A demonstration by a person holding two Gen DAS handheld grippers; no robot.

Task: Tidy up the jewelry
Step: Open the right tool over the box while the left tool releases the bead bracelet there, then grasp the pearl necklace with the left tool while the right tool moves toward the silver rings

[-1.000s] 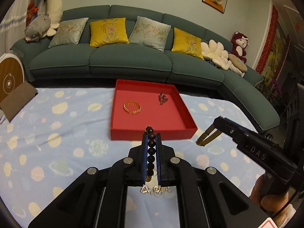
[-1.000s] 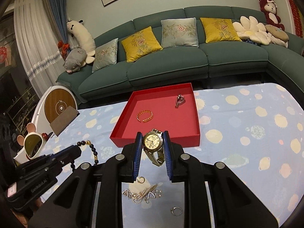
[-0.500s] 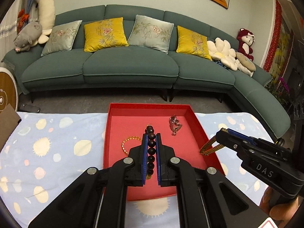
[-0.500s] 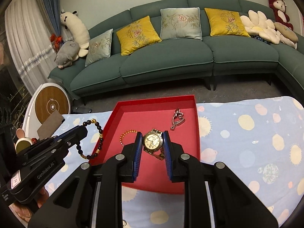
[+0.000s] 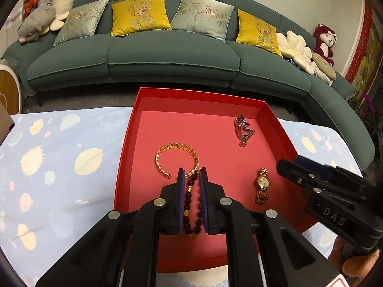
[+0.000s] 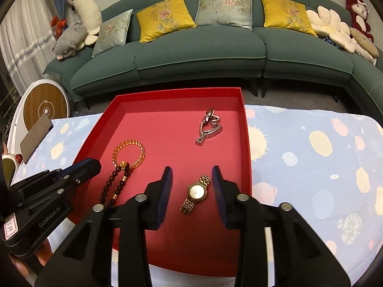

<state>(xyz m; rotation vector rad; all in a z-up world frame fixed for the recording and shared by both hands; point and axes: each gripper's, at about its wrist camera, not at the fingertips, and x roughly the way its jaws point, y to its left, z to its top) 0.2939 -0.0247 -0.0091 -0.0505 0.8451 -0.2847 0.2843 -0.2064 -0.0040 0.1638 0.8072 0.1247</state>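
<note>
A red tray [image 5: 126,148] [image 6: 246,143] sits on the patterned tablecloth. In it lie a gold bangle [image 5: 176,159] [image 6: 129,153], a silver watch [image 5: 243,130] [image 6: 209,126], a gold watch [image 5: 262,187] [image 6: 196,195] and a dark bead bracelet [image 5: 189,201] [image 6: 115,186]. My left gripper [image 5: 192,174] is open, its fingers apart low over the tray with the bead bracelet lying between them on the tray floor. My right gripper [image 6: 192,174] is wide open above the gold watch, which lies flat between the fingers.
The blue planet-print tablecloth [image 5: 59,167] [image 6: 311,167] covers the table around the tray. A green sofa [image 5: 167,55] with cushions and plush toys stands beyond the far edge. A round wooden-faced device [image 6: 44,102] stands at the far left.
Both grippers moved forward over the tray and opened. The gold watch and the bead bracelet now lie on the tray floor instead of being held.
</note>
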